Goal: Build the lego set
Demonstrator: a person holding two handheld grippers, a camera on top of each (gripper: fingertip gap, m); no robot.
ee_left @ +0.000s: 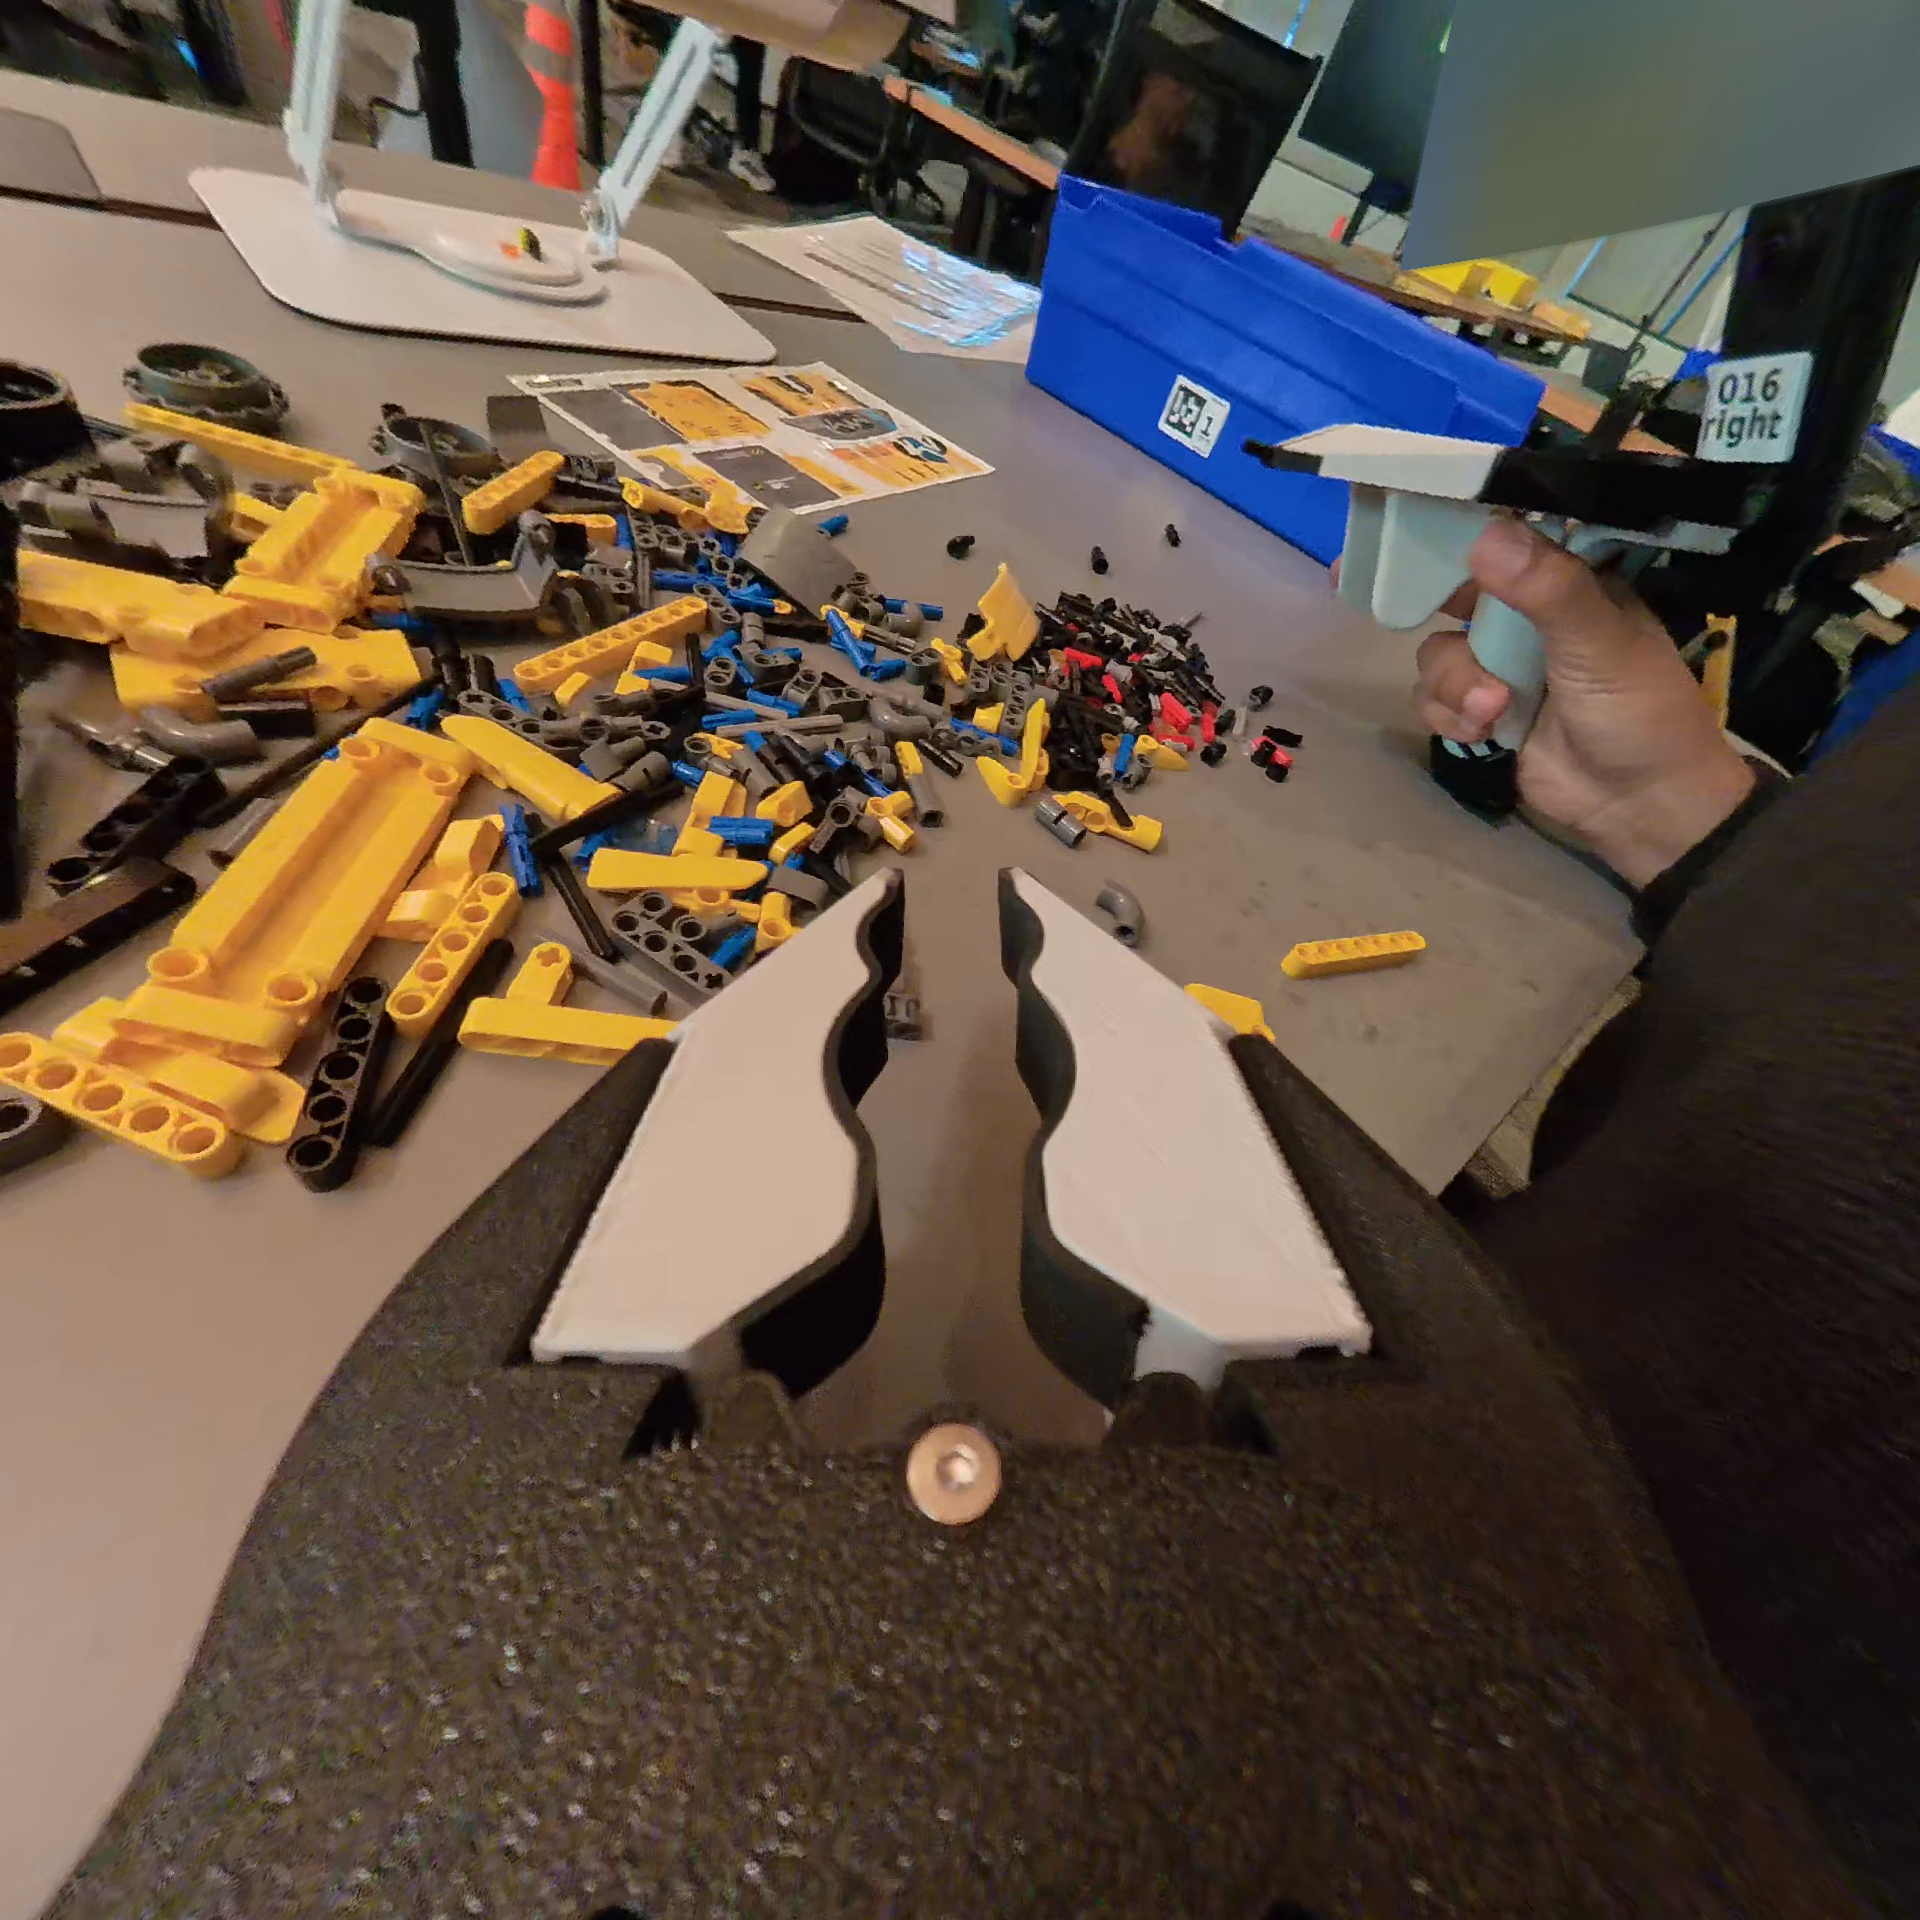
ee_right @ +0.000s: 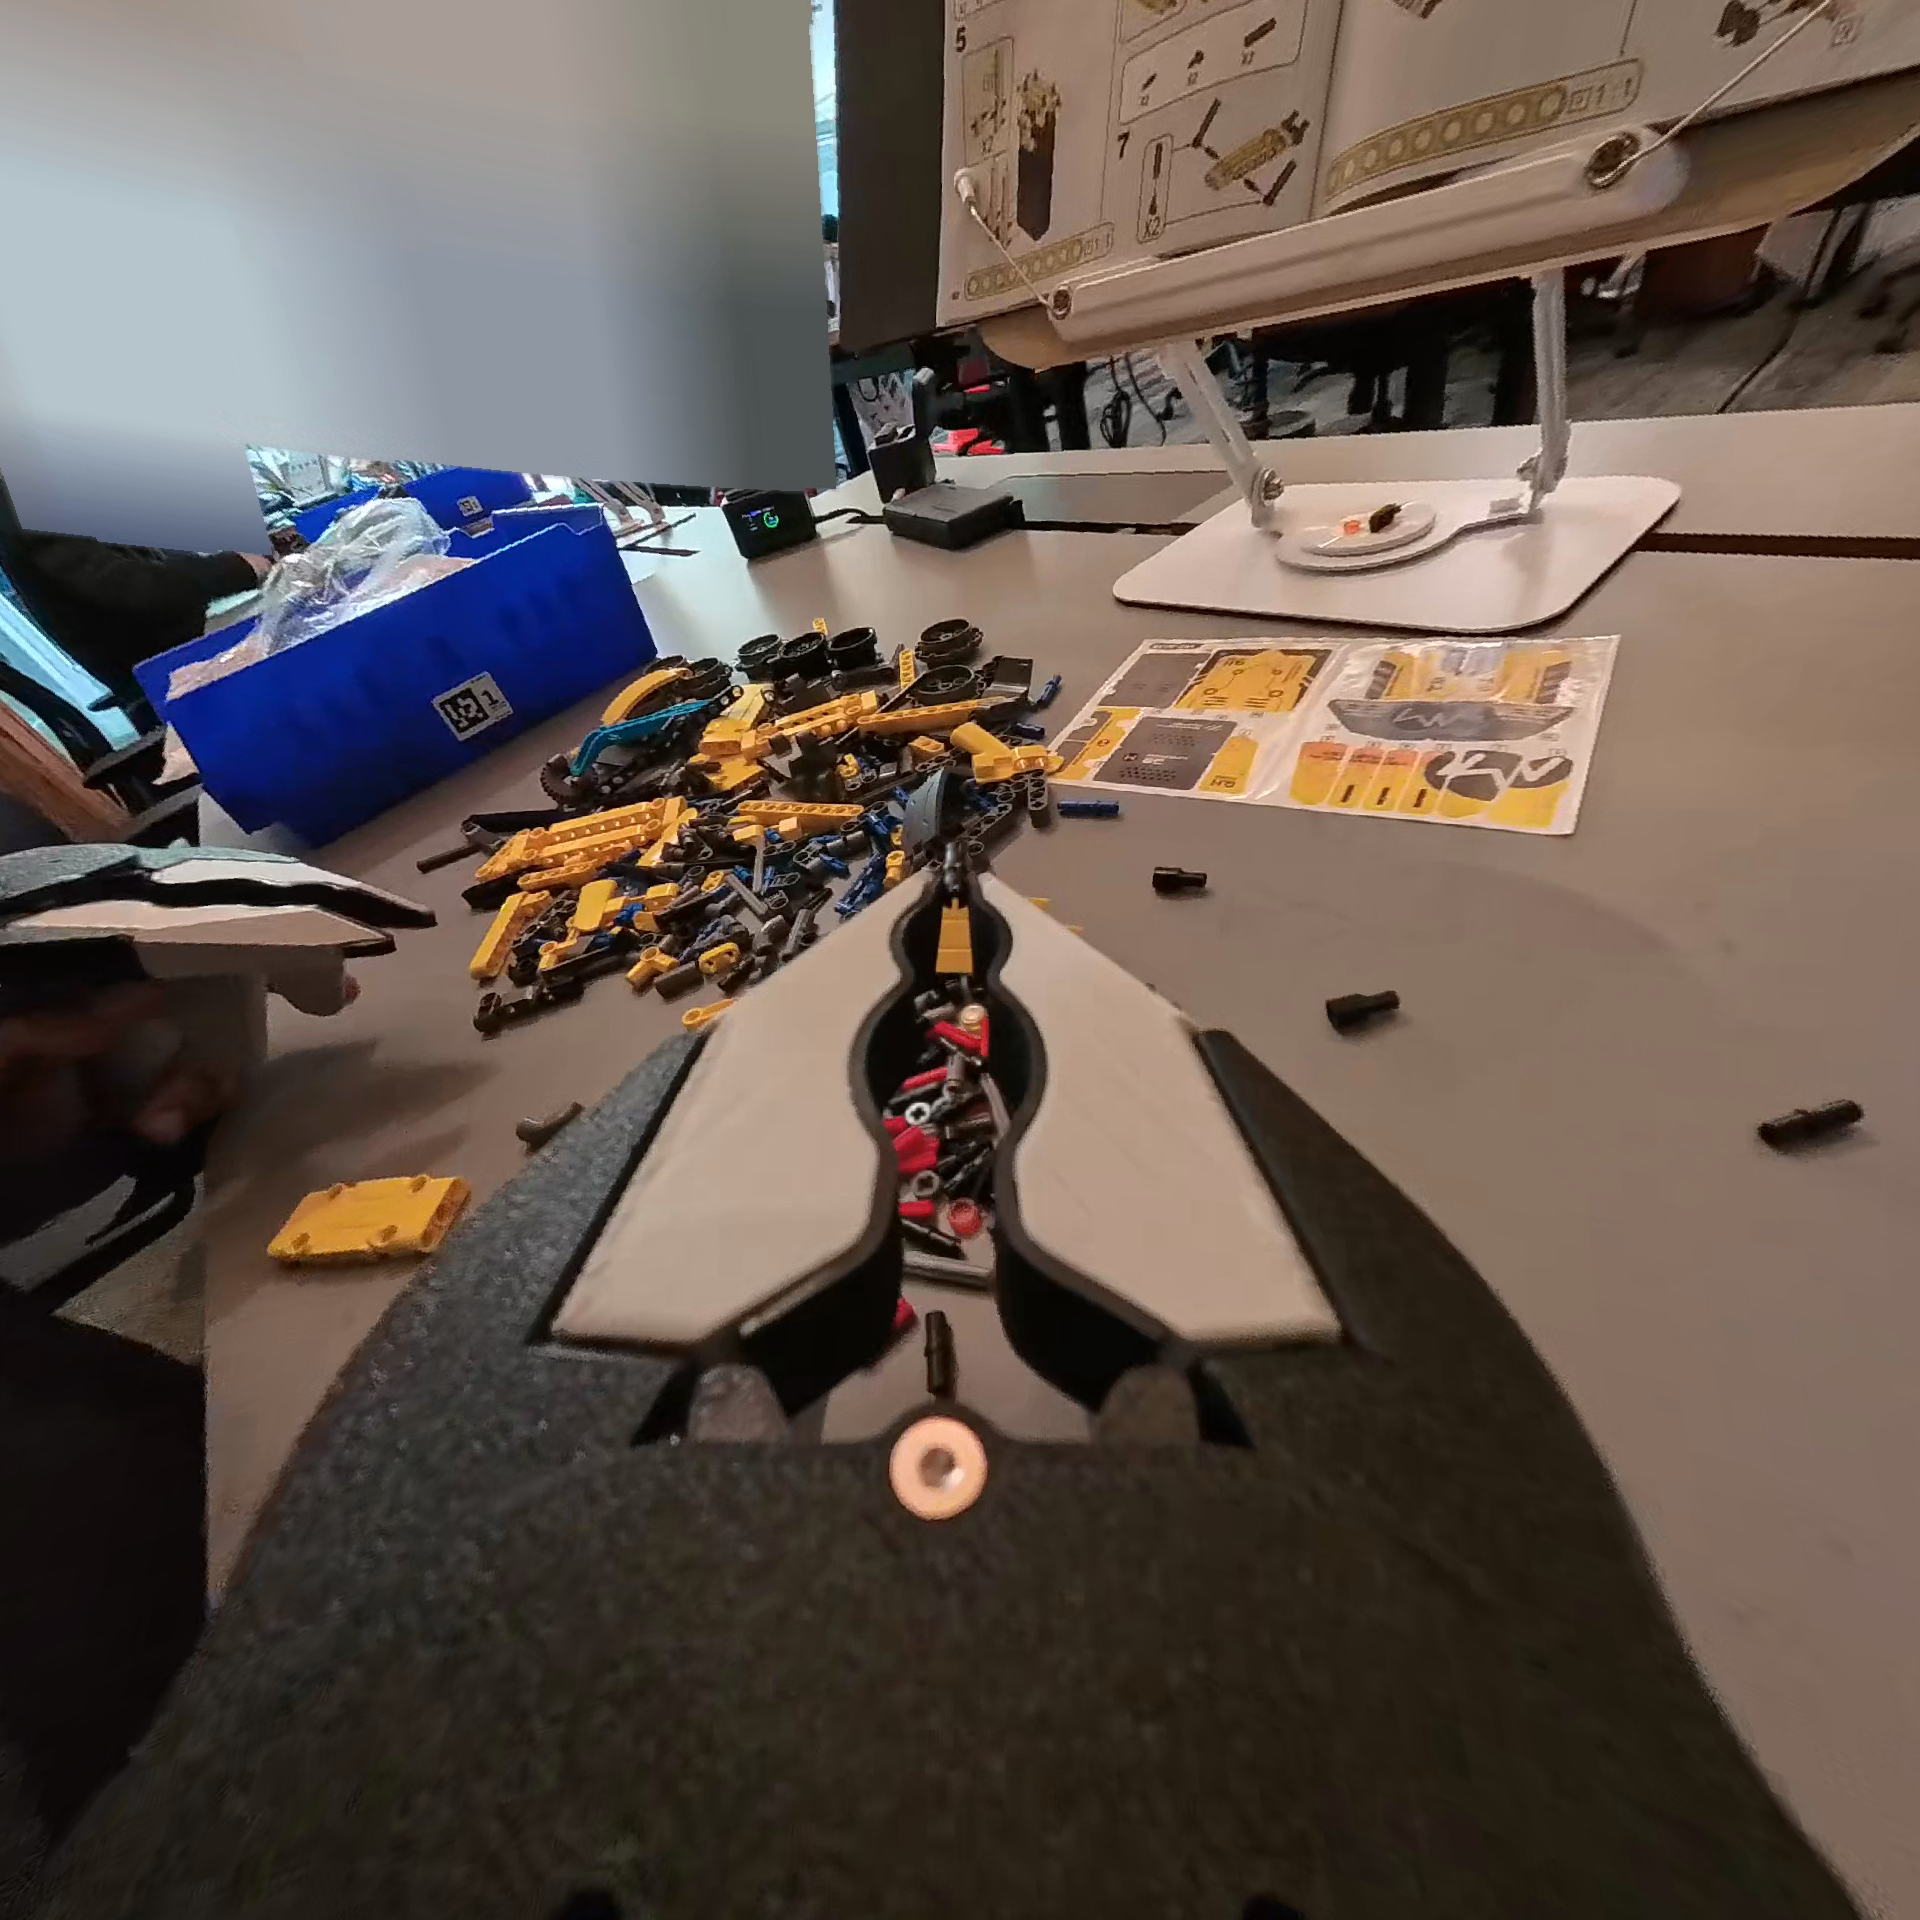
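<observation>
A pile of yellow, black, grey and blue building pieces (ee_left: 665, 727) lies on the grey table (ee_left: 1299, 831); it also shows in the right wrist view (ee_right: 727, 831). My left gripper (ee_left: 951, 888) is open and empty, low over the pile's near edge. My right gripper (ee_right: 951, 883) is shut on what looks like a small black pin (ee_right: 948, 857), held above a heap of small black and red pins (ee_left: 1132, 665). A hand holds it at the right of the left wrist view (ee_left: 1257, 452). The left gripper (ee_right: 410, 932) shows at the left edge of the right wrist view.
A blue bin (ee_left: 1247, 343) stands at the table's far side. A sticker sheet (ee_right: 1340, 727) lies beyond the pile. A white book stand (ee_right: 1351, 551) holds an open booklet. A yellow beam (ee_left: 1351, 951), a yellow panel (ee_right: 369, 1216) and stray black pins (ee_right: 1808, 1122) lie apart. My right fingertips sit around 25 cm from my left ones.
</observation>
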